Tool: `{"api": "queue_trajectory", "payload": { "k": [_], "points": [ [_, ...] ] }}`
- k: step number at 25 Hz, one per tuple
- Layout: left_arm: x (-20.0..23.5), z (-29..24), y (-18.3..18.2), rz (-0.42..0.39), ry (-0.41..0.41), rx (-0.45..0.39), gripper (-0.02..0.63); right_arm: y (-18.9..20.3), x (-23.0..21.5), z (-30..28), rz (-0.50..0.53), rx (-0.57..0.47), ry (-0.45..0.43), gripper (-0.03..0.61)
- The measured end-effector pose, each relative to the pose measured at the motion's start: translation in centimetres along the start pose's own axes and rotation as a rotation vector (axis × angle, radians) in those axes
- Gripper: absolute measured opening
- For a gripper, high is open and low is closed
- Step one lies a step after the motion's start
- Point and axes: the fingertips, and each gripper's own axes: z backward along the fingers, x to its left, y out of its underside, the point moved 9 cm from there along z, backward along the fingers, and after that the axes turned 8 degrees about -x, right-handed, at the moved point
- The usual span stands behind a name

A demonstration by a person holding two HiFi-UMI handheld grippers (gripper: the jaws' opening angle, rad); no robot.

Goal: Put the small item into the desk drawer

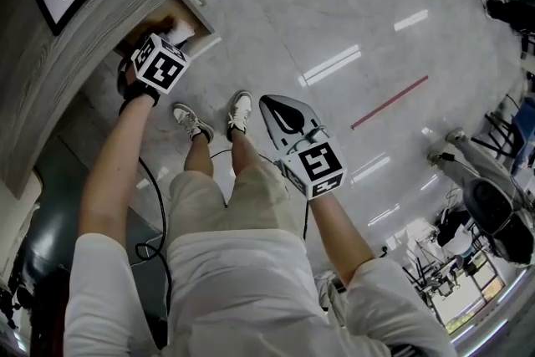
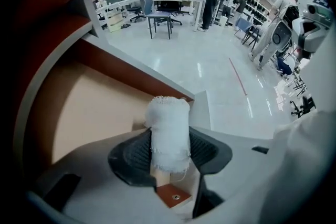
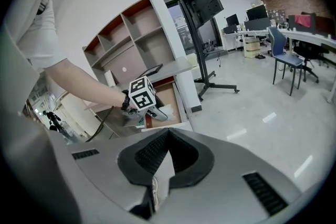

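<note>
1. We judge the placing step is in hand. The left gripper (image 2: pixel 170 150) has its fingers (image 2: pixel 132 157) closed on the white roll (image 2: pixel 169 131). They clamp its lower half, and its frayed upper half stands upright past the fingertips.
2. The drawer (image 2: pixel 89 113) lies open just beyond and below those fingers, its bare tan bottom showing ahead of them and to their left. The roll hangs over the drawer. We cannot tell whether it touches the bottom.
3. As we read it, the next move calls for lowering the fingers until the roll is close to the drawer bottom. Then we part them just enough to free it and draw straight back, so the loose cloth does not catch on the pads.
4. Our left arm (image 1: pixel 117 171) is stretched forward and down. The hand is behind the marker cube, and the fingers reach in under the edge of the desk (image 1: pixel 100 29).
5. The right gripper (image 3: pixel 167 140) has its fingers (image 3: pixel 149 152) pressed together with nothing between them. In the head view only floor (image 1: pixel 351 4) lies beyond them.
6. Our right arm (image 1: pixel 338 230) is bent and held out to the side. Its fingers are well apart from the drawer and take no part in this step.
</note>
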Motion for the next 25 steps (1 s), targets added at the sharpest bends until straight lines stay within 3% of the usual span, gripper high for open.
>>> {"api": "queue_trajectory", "payload": {
  "k": [25],
  "points": [
    [0.4,-3.0,0.0,-0.022,0.048,0.072,0.187,-0.2,-2.0,-0.4,-0.024,0.019,0.018,-0.002]
  ]
}}
